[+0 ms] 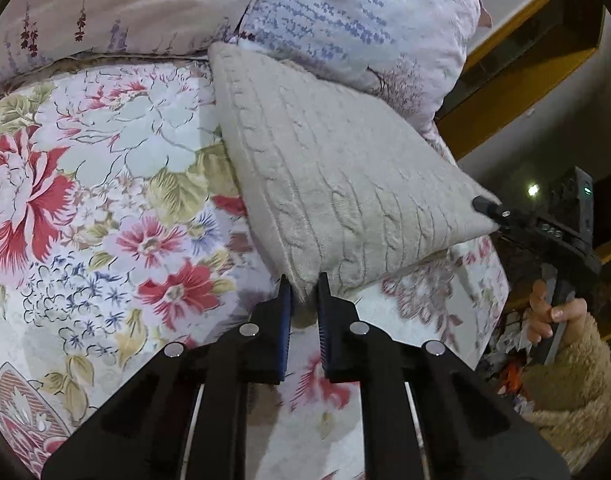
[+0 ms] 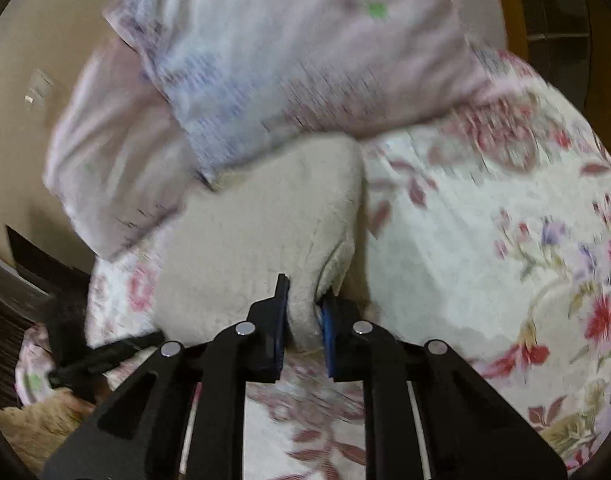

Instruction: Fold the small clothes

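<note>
Cable-knit sweater [image 1: 345,184], cream and thick, lies folded on the floral bedspread [image 1: 105,208], its far end against a lavender-print pillow [image 1: 357,28]. Its long axis runs away from both grippers, so each holds one near corner: the left gripper [image 1: 303,292] pinches the nearer corner, the right gripper [image 2: 305,300] the other. The knit bunches softly between the blue ribbed pads [image 2: 327,320].

Sweater [image 1: 345,184]: cream cable-knit cloth, soft, matt. Bedspread [image 1: 105,200]: smooth floral printed cloth. Pillow [image 1: 365,28]: smooth printed cloth. Left gripper [image 1: 304,292]: matt black plastic, ribbed blue pads, shiny metal pins. Sleeve [image 1: 577,384]: fuzzy beige fleece.
</note>
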Action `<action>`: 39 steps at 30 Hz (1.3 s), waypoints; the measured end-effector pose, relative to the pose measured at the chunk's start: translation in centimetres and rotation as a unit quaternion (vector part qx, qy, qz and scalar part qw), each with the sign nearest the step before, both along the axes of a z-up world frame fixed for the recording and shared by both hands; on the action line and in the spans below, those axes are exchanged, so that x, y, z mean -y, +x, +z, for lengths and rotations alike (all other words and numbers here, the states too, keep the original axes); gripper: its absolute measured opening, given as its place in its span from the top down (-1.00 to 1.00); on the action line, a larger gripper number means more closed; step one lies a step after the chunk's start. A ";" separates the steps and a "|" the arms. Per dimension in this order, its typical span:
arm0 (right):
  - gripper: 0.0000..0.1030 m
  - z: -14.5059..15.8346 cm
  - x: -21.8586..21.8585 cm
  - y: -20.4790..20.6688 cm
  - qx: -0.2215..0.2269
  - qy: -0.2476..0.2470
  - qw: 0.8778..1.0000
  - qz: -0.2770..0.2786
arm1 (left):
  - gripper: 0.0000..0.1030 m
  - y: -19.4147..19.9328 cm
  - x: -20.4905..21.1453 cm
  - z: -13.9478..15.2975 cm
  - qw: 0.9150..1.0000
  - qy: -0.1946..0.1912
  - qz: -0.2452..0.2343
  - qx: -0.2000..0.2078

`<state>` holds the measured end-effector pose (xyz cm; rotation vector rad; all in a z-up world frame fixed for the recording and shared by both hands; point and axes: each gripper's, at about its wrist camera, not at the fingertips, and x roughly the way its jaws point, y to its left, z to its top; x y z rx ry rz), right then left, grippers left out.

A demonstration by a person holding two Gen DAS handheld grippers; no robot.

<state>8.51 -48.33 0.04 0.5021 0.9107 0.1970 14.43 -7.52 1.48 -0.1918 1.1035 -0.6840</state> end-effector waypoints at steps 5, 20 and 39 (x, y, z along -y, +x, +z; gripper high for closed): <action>0.72 -3.9 -0.1 -0.1 -0.047 -0.021 0.999 -0.003 | 0.84 -0.5 -1.1 -1.5 1.000 -0.001 0.007 -0.009; -0.43 0.1 4.2 8.0 -0.025 0.097 0.994 -0.049 | -0.31 8.6 -2.7 2.9 0.991 -0.077 0.111 -0.019; 0.84 -0.7 2.9 12.6 -0.013 0.059 0.995 -0.075 | 0.82 15.0 0.2 -0.1 0.988 -0.082 0.124 -0.052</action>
